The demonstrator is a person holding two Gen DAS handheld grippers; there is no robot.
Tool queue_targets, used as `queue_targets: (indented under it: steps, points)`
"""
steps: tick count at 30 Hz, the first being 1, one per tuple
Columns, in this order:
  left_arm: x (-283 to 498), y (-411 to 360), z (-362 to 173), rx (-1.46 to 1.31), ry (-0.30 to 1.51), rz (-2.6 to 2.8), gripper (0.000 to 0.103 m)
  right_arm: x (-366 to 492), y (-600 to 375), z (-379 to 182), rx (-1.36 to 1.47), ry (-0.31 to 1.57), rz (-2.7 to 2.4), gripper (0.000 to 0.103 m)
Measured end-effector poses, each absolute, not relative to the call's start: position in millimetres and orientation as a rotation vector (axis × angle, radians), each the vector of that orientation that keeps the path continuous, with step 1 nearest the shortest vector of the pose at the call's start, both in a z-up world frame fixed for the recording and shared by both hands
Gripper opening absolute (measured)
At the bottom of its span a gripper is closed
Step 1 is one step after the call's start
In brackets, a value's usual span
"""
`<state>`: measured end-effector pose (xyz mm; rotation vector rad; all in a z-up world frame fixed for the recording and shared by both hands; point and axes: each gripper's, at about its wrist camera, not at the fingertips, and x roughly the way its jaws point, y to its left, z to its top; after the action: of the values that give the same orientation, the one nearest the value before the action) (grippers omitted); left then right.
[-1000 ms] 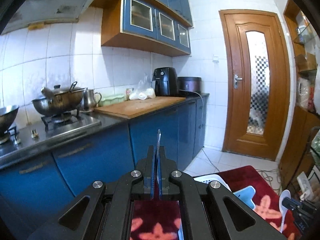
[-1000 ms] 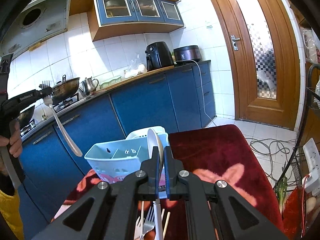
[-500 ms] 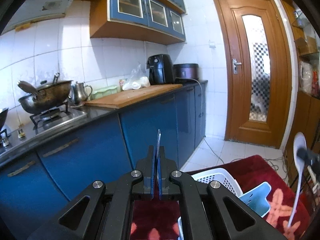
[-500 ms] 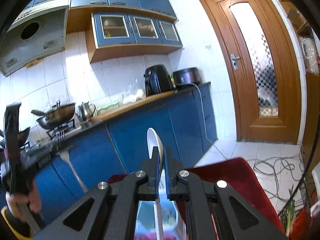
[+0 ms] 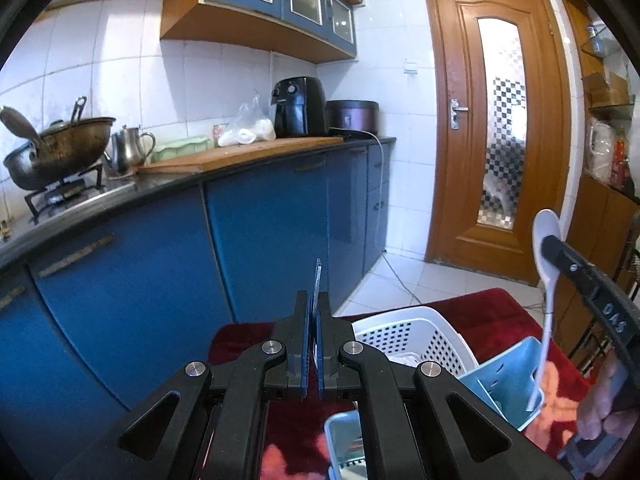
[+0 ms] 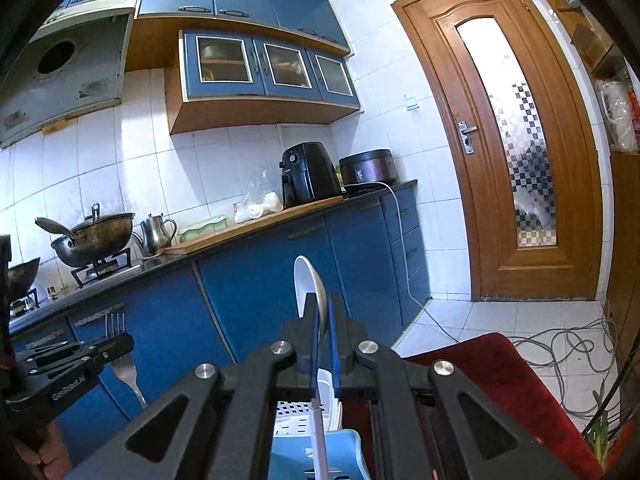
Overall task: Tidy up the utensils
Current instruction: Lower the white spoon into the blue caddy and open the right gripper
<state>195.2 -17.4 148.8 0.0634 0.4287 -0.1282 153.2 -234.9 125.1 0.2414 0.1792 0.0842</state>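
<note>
White plastic spoon (image 6: 308,280) clamped in right gripper (image 6: 324,320), bowl up, above the light-blue plastic utensil caddy (image 6: 320,456); metal fork (image 6: 122,356) clamped in left gripper (image 5: 314,316), tines up. Step: carrying to caddy. Next: lower each handle-first into a compartment. White perforated basket (image 5: 404,336) sits behind, on red cloth (image 6: 520,392).

You're looking at blue base cabinets (image 6: 256,292) running under a dark counter w/ a wooden cutting board (image 5: 240,152) lying on it, plus a black air fryer (image 6: 308,174) and rice cooker (image 6: 368,168) sitting side by side at the far end. A wok (image 5: 68,148) is sitting on the gas stove, steel kettle (image 5: 130,148) standing just beside it. Wooden door (image 6: 516,132) w/ a patterned glass panel is standing shut, and cables (image 6: 560,344) are lying loose on the floor tiles near it.
</note>
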Motion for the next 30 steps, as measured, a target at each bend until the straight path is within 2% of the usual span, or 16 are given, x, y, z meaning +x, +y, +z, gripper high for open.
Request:
queue_targets:
  steps: [15, 25, 27, 29, 30]
  points:
    - [191.6, -18.1, 128.0, 0.043, 0.477, -0.166, 0.003, 146.5, -221.5, 103.5, 0.161, 0.199, 0.069, 0.007]
    - [179.0, -22.9, 124.4, 0.035, 0.494, -0.178, 0.007, 137.9, -227.2, 93.6, 0.173, 0.241, 0.083, 0.008]
    - [177.3, -23.1, 124.7, 0.031, 0.496, -0.177, 0.009, 136.9, -227.6, 92.9, 0.177, 0.253, 0.090, 0.015]
    - [175.3, -23.0, 125.7, 0.033, 0.495, -0.168, 0.014, 134.3, -228.8, 92.4, 0.192, 0.262, 0.108, 0.029]
    - [174.1, -22.6, 126.2, 0.033, 0.494, -0.164, 0.015, 132.9, -229.1, 92.3, 0.196, 0.265, 0.114, 0.030]
